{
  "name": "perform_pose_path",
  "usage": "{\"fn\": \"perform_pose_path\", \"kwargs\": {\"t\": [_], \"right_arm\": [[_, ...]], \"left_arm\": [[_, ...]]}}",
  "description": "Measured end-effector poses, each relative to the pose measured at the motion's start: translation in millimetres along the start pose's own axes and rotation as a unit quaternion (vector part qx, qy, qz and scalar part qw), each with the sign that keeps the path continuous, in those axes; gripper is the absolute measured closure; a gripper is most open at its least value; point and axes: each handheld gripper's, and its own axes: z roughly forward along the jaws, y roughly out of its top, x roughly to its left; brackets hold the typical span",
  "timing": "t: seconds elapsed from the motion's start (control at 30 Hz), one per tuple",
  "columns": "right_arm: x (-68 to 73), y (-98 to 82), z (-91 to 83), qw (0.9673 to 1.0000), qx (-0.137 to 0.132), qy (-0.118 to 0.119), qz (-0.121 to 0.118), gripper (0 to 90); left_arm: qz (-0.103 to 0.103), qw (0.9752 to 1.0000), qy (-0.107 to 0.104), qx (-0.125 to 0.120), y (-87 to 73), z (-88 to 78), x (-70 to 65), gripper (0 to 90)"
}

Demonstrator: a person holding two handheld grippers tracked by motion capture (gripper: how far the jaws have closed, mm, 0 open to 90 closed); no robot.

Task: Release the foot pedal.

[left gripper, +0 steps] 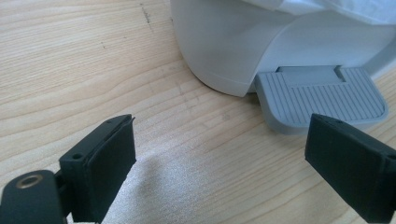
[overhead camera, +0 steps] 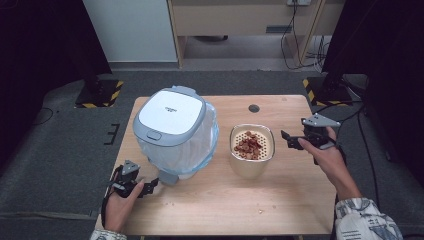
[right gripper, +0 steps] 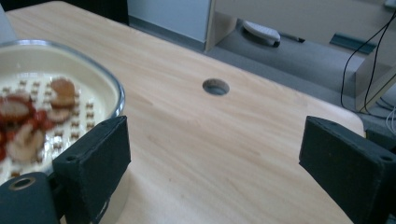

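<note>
Grey carpet, black tripod feet on striped plates and pale cabinets are seen behind a wooden surface (overhead camera: 220,200), which has a round hole (overhead camera: 254,108) near its far edge.

A white pedal bin (overhead camera: 175,132) with a grey lid and a clear liner is placed on the left half of the surface. Its grey ribbed pedal (left gripper: 322,98) is at the near side, resting just above the wood.

The left hand-held gripper (overhead camera: 150,186) is held at the near left, just beside the pedal. Its jaws are spread wide with nothing between them; one jaw is seen directly in front of the pedal in the left gripper view, but contact cannot be told.

A cream bowl (overhead camera: 251,150) with a perforated insert is placed right of the bin, apart from it. Reddish-brown slices (overhead camera: 248,145) are piled on the insert.

The right hand-held gripper (overhead camera: 291,140) is held just right of the bowl. Its jaws are apart and empty; one jaw is close to the bowl's rim (right gripper: 119,93).
</note>
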Motion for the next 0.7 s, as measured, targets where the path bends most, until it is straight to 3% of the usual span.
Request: {"fn": "perform_pose_path", "kwargs": {"t": [0.27,0.7], "right_arm": [[0.8,-31.2,-1.7,0.9996,0.018,0.000,0.020,9.1],[-7.3,-67.1,0.5,0.9963,0.052,-0.034,0.058,10.1]], "left_arm": [[-0.011,0.9999,-0.001,-0.003,-2.0,-2.0,6.0,7.6],[-0.025,0.9995,0.018,0.010,-9.8,-3.9,21.8,9.2]]}}
